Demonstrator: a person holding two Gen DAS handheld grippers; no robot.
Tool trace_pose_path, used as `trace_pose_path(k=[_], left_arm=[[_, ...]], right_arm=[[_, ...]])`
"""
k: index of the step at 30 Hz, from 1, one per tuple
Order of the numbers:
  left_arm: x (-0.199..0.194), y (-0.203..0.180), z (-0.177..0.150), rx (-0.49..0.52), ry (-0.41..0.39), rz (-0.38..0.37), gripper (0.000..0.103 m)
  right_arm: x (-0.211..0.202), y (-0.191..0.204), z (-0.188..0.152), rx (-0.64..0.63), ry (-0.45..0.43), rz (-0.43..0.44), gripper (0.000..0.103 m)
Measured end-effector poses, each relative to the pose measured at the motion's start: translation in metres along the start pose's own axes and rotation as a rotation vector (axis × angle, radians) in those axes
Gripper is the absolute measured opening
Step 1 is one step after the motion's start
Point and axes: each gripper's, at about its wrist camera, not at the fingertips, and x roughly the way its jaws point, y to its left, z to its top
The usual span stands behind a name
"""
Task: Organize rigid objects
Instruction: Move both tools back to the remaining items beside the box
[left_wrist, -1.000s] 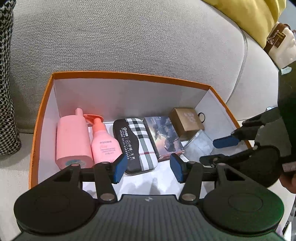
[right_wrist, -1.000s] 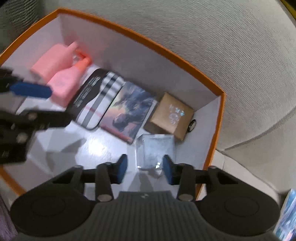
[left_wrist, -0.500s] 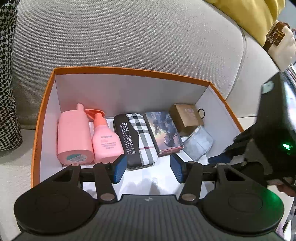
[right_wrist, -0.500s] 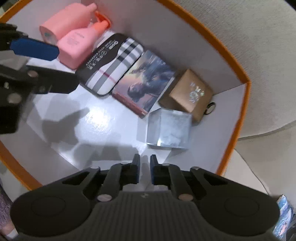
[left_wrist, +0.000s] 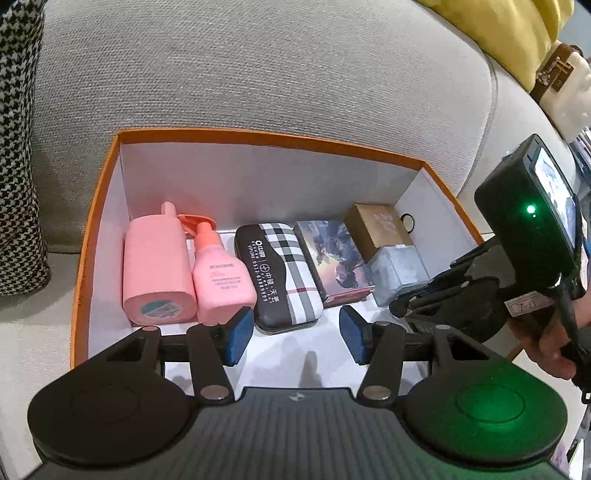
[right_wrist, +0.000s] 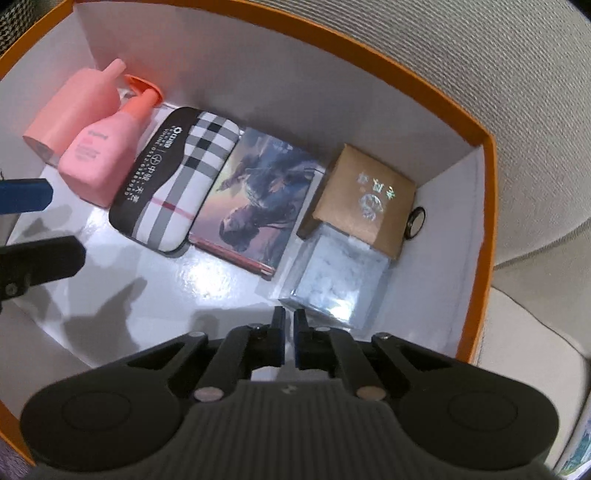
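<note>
An orange box (left_wrist: 96, 206) with a white inside holds a row of objects: a pink container (left_wrist: 157, 266), a pink pump bottle (left_wrist: 221, 275), a plaid case (left_wrist: 280, 277), a picture card box (left_wrist: 334, 258), a brown box (left_wrist: 380, 225) and a clear box (left_wrist: 397, 271). The row also shows in the right wrist view, with the clear box (right_wrist: 340, 277) just ahead of my right gripper (right_wrist: 290, 325), which is shut and empty. My left gripper (left_wrist: 295, 332) is open and empty, in front of the plaid case.
The box sits on a grey sofa (left_wrist: 258, 74). A houndstooth cushion (left_wrist: 18, 147) lies at the left, a yellow cushion (left_wrist: 498, 33) at the upper right. A small ring (right_wrist: 415, 223) lies beside the brown box (right_wrist: 364, 199). The orange rim (right_wrist: 487, 221) is close on the right.
My right gripper let go of the clear box, shut and drew back a little. The clear box now rests against the brown box. The left gripper stayed open.
</note>
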Motion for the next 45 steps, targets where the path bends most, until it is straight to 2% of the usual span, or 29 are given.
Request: trace_pose_path(k=[6,13,18,22,25,29,32,36,41,45], left_arm=[[-0.016,-0.012,-0.002,0.027,-0.055,-0.018,0.062],[-0.056,-0.040,-0.014,0.107,-0.201,0.006,0.064],[-0.083,-0.051,-0.029,0.098,-0.276,0.000,0.064],[-0.101,-0.057,-0.048,0.105,-0.341,0.026,0.068],[-0.113,-0.057,-0.064,0.108,-0.349,0.036,0.068],[-0.125,-0.057,-0.089,0.114,-0.340,0.083,0.070],[-0.129,-0.049,-0.110,0.073,-0.308,0.078,0.070],[-0.124,-0.041,-0.137,0.041,-0.256,0.065,0.070],[-0.105,-0.041,-0.160,0.043,-0.165,0.075,0.069],[-0.087,-0.042,-0.167,0.040,-0.083,0.050,0.066]], right_arm=[[-0.029,-0.001,-0.017,0.025,-0.056,0.020,0.005],[-0.099,0.006,-0.054,0.115,-0.312,0.042,0.009],[-0.138,0.009,-0.094,0.178,-0.490,0.052,0.027],[-0.151,0.017,-0.127,0.205,-0.592,0.069,0.033],[-0.154,0.029,-0.157,0.216,-0.663,0.078,0.033],[-0.142,0.042,-0.187,0.247,-0.653,0.130,0.033],[-0.130,0.050,-0.210,0.299,-0.625,0.135,0.033],[-0.112,0.066,-0.234,0.301,-0.583,0.133,0.033],[-0.093,0.082,-0.242,0.294,-0.547,0.150,0.033],[-0.089,0.095,-0.239,0.218,-0.538,0.123,0.036]])
